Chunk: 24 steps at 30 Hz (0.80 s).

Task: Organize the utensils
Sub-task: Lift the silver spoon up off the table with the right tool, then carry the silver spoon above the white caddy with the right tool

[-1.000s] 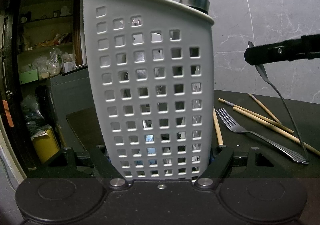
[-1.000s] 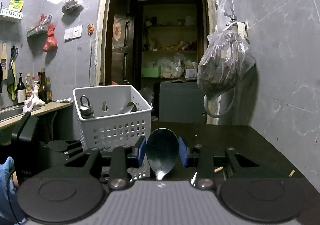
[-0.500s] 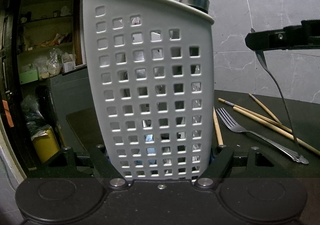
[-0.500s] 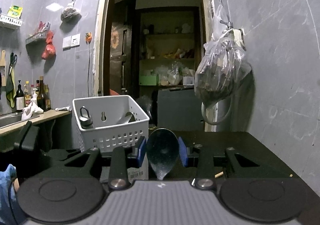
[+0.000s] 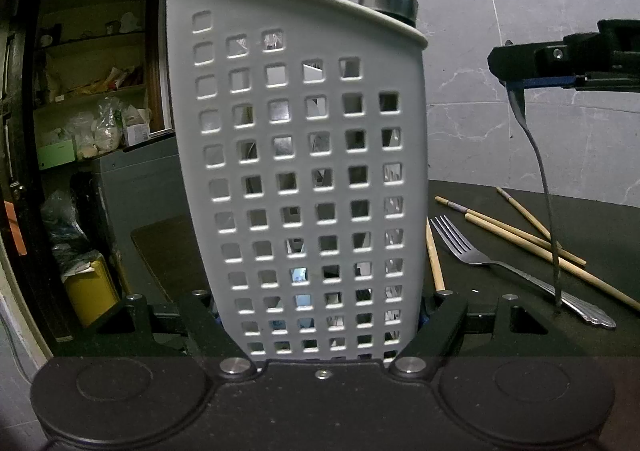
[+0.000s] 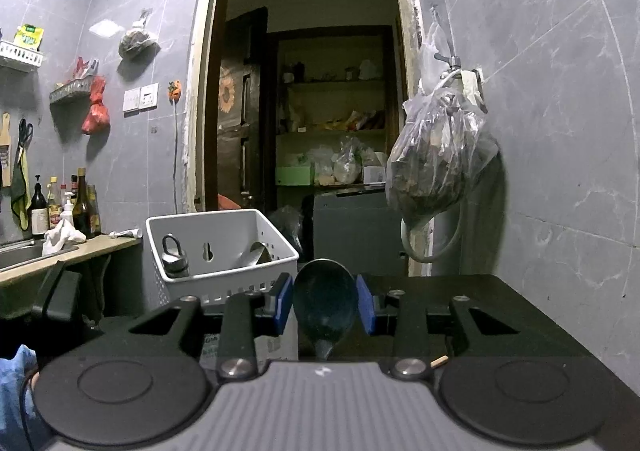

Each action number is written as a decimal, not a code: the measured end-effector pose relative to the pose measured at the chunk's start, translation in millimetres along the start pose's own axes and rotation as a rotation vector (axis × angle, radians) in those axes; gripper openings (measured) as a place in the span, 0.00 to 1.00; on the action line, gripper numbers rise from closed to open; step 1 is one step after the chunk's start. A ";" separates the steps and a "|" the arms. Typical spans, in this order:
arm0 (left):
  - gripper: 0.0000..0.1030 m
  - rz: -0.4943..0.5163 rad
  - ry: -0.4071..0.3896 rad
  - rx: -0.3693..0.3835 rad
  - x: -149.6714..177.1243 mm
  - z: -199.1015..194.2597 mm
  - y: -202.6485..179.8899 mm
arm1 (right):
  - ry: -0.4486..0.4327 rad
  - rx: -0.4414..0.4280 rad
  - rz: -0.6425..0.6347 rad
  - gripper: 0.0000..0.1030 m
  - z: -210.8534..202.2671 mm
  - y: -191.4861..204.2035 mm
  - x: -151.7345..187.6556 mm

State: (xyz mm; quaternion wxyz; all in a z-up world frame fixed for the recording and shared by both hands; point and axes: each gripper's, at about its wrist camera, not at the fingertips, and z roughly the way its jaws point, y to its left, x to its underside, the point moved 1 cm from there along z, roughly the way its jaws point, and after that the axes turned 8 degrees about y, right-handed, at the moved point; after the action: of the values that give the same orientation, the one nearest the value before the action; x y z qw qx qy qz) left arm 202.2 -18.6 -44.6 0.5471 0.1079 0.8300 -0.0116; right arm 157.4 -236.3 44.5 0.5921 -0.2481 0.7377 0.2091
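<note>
Jaws of the left gripper (image 5: 320,315) clamp the white perforated basket (image 5: 308,171) on the tabletop (image 5: 592,219); the right gripper (image 6: 325,309) pinches the spoon (image 6: 325,303) bowl-up, right of the basket, above a fork (image 5: 516,271) and chopsticks (image 5: 520,235).

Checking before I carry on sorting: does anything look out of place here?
Yes: a padlock sits in the white basket meant for utensils. A fork and chopsticks lie scattered on the table. The right claw holds a spoon.
</note>
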 end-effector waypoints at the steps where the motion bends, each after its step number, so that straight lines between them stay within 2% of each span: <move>1: 0.75 0.000 0.000 0.000 0.0 0.0 0.0 | -0.003 0.002 0.003 0.38 -0.5 -0.5 -0.2; 24: 0.75 0.001 0.001 0.001 0.7 0.1 0.1 | -0.012 0.008 0.007 0.37 -5.3 -0.7 -0.9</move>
State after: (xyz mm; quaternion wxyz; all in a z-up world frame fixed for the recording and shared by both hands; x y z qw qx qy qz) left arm 202.1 -18.4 -45.3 0.5468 0.1088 0.8301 -0.0115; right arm 153.9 -239.9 46.5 0.5969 -0.2417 0.7358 0.2096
